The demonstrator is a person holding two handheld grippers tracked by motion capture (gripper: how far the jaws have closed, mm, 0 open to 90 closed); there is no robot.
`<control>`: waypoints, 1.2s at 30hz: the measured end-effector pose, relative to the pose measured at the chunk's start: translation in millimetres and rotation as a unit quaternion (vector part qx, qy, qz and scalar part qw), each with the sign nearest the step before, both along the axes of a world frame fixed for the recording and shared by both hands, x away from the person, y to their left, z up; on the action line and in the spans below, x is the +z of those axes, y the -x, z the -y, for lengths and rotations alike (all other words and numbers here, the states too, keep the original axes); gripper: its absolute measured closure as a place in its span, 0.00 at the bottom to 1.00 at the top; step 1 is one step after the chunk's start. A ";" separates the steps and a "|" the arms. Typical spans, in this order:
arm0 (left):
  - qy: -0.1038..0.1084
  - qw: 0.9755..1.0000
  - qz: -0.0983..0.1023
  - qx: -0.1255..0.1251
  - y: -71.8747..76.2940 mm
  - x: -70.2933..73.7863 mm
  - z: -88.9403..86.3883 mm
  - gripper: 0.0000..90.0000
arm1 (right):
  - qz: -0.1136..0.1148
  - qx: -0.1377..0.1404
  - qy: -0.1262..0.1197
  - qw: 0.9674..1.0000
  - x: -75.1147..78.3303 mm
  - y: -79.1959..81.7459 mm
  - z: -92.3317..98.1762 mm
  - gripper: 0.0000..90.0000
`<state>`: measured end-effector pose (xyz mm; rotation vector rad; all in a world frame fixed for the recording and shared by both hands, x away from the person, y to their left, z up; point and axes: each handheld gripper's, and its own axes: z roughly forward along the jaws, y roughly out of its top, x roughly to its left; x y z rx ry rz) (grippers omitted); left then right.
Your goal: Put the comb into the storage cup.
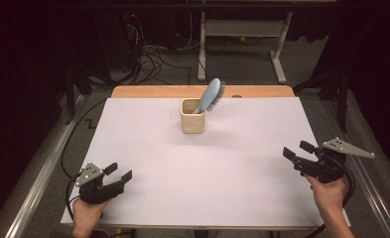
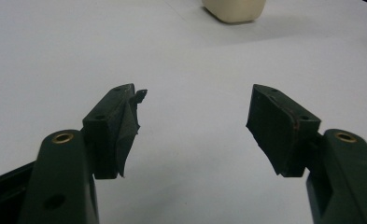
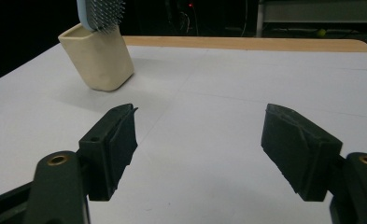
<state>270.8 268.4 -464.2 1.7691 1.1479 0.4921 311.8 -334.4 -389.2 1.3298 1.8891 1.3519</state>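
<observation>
Here the cream cup (image 1: 193, 116) stands upright on the white counter (image 1: 202, 173), toward the far edge at about twelve o'clock from the middle of the sheet. A blue brush (image 1: 211, 95) sits in the cup handle-down, its head leaning out toward one o'clock with the bristles facing right.

The left claw (image 1: 119, 173) rests near the counter's near-left corner, at about seven o'clock from the cup and well apart from it. Its jaws stand wide apart with nothing between them, just bare counter, and in the left gripper view the cup's base (image 2: 234, 9) shows at the top edge.

The right claw (image 1: 296, 150) hovers near the right edge, at about four o'clock from the cup and also well apart from it. Its jaws gape as well and hold nothing. In the right gripper view the cup (image 3: 99, 58) lies at eleven o'clock beyond the jaws, with the brush's bristles (image 3: 102, 13) above its rim
</observation>
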 end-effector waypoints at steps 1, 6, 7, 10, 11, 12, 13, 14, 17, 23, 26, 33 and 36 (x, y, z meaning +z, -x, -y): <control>0.000 1.000 0.000 0.000 0.0 0.0 0.1 0.38 | 0.001 0.000 -0.001 1.000 -0.3 1.0 0.4 0.30; 0.000 1.000 0.000 0.000 0.1 0.1 0.0 0.38 | 0.001 -0.001 -0.004 1.000 -2.6 6.9 2.2 0.30; 0.000 1.000 0.001 0.000 0.1 0.1 0.0 0.38 | 0.002 0.000 -0.006 1.000 -3.1 8.1 2.3 0.30; 0.000 1.000 0.001 0.000 0.2 0.1 0.0 0.38 | 0.004 0.001 -0.008 1.000 -3.7 11.7 3.0 0.30; -0.001 1.000 0.001 0.000 0.3 0.2 0.0 0.38 | 0.006 0.002 -0.009 1.000 -3.9 12.9 3.2 0.30; -0.001 1.000 0.001 0.000 0.3 0.2 0.0 0.38 | 0.007 0.001 -0.008 1.000 -4.0 14.2 3.5 0.30; 0.000 1.000 0.001 0.000 0.4 0.2 0.0 0.38 | 0.007 0.001 -0.010 1.000 -4.2 15.4 3.5 0.30; -0.001 1.000 0.001 0.000 0.4 0.2 0.0 0.38 | 0.008 0.002 -0.011 1.000 -4.8 16.6 3.7 0.30; -0.001 1.000 0.001 0.000 0.4 0.3 0.1 0.38 | 0.009 0.003 -0.009 1.000 -5.9 19.1 3.5 0.30; 0.000 1.000 0.002 0.002 0.5 0.4 -0.3 0.38 | 0.009 0.005 -0.007 1.000 -8.5 23.8 1.9 0.30; -0.001 1.000 0.003 0.001 0.6 0.5 -0.3 0.38 | 0.010 0.007 -0.005 1.000 -9.9 25.8 1.3 0.30; -0.001 1.000 0.003 0.001 0.7 0.5 -0.2 0.38 | 0.011 0.013 0.001 1.000 -11.8 30.9 -3.1 0.30; 0.000 1.000 0.003 0.002 0.7 0.6 -0.3 0.38 | 0.012 0.014 0.002 1.000 -13.3 32.4 -4.1 0.30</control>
